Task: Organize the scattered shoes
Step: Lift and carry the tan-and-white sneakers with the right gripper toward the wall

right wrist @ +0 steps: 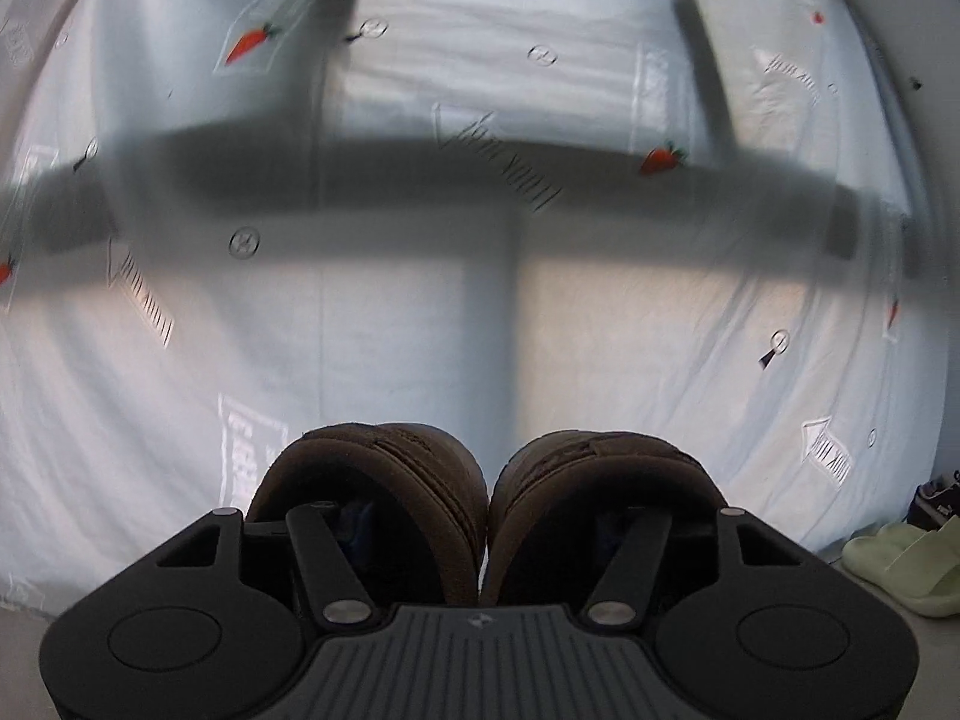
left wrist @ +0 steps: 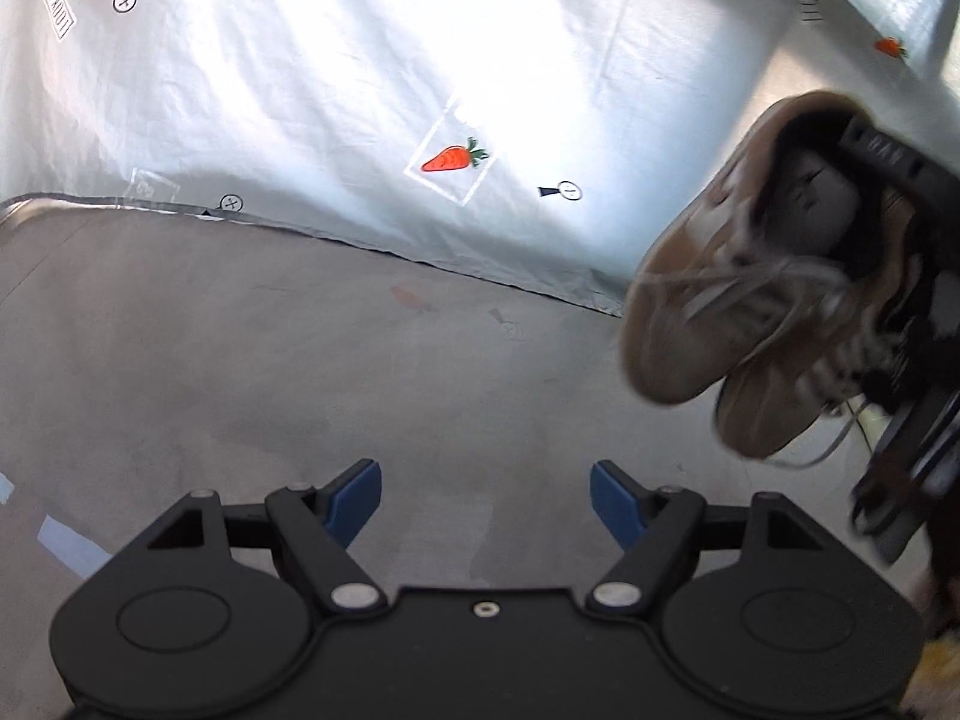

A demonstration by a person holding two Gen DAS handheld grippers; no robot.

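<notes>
In the left wrist view, a white sheet [left wrist: 300, 90] printed with arrows, crossed circles and carrot pictures covers the far part of a grey floor [left wrist: 270, 372], its hem running from the left edge down toward the right. A carrot print [left wrist: 450, 159] sits inside a faint square near the middle of the sheet. Low in this view the left gripper [left wrist: 486, 501] hovers over bare floor with its blue-padded fingers [left wrist: 354, 501] spread wide apart and nothing between them. To the right, a pair of brown lace-up shoes [left wrist: 720, 300] hangs in the air, toes pointing down and to the left, laces dangling, carried by the right gripper, whose black body shows at the right edge. In the right wrist view, the same pair of shoes [right wrist: 480, 498] fills the space between the fingers of the right gripper [right wrist: 486, 528]; the two heels press side by side, and the fingers are clamped on the pair from either side. Beyond them lies the white sheet, crossed by broad blurred shadows. At the far right edge, pale green slides [right wrist: 900, 564] rest on the floor, with a dark sneaker [right wrist: 936, 498] just behind them.
</notes>
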